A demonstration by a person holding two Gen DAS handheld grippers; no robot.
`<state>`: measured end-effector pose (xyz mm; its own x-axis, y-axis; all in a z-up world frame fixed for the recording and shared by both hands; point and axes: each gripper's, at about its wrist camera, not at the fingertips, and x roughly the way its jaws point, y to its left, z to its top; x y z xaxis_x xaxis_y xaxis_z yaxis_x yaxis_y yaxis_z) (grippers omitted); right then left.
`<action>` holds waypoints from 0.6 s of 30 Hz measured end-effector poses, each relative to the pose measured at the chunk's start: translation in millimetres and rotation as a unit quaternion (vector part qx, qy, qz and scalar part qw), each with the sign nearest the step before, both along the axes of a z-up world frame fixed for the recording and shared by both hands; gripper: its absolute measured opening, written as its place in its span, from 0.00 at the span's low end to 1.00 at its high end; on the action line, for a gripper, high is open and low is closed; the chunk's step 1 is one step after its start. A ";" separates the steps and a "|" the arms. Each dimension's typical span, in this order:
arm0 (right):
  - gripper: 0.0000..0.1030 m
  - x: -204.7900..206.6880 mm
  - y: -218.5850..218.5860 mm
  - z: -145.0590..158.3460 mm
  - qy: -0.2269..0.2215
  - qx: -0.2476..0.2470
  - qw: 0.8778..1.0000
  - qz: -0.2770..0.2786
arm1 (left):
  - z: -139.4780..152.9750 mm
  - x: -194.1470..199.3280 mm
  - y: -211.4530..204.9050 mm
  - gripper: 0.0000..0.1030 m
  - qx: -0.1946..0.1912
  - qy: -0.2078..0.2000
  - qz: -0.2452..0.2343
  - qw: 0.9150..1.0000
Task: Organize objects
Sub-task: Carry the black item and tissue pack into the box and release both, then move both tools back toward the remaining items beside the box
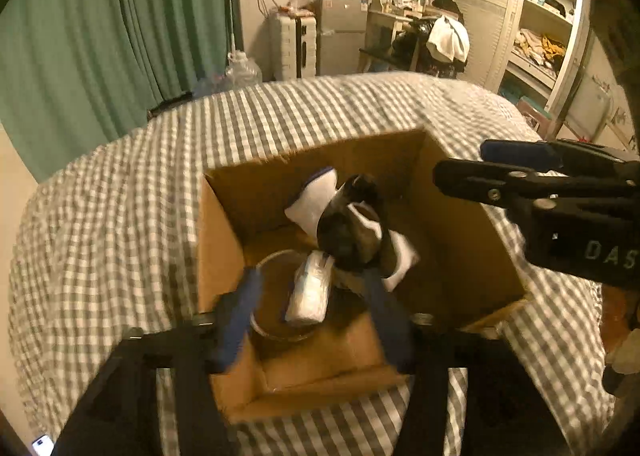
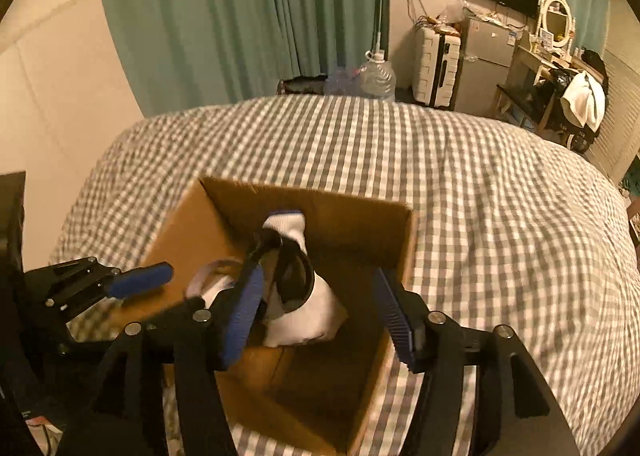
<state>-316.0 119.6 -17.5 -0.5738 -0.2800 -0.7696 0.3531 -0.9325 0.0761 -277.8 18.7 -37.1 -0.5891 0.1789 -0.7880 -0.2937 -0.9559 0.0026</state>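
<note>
At centre frame, one cardboard box (image 1: 224,240) on a checked bed (image 1: 120,216) holds one white sock (image 1: 312,202), sunglasses (image 1: 348,232) and one glass bowl (image 1: 276,320), beneath two wide-open, empty claws, left claw (image 1: 316,312) and right claw (image 2: 316,320).

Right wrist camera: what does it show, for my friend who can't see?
An open cardboard box sits on a checked bedspread, holding a white sock and dark sunglasses. The right gripper hangs open above it, with the left gripper alongside.
</note>
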 end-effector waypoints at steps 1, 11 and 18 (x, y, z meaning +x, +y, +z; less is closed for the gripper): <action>0.58 6.8 0.6 9.4 0.008 0.002 1.000 -0.001 | 9.2 6.5 0.0 0.66 -0.002 0.008 0.002 1.000; 0.75 98.0 21.8 113.5 0.099 0.016 0.995 -0.005 | 100.5 81.3 -1.6 0.92 -0.021 0.086 0.015 0.996; 0.89 163.2 30.4 163.0 0.138 0.017 0.990 -0.012 | 129.1 131.9 -12.4 0.97 -0.043 0.117 0.025 0.992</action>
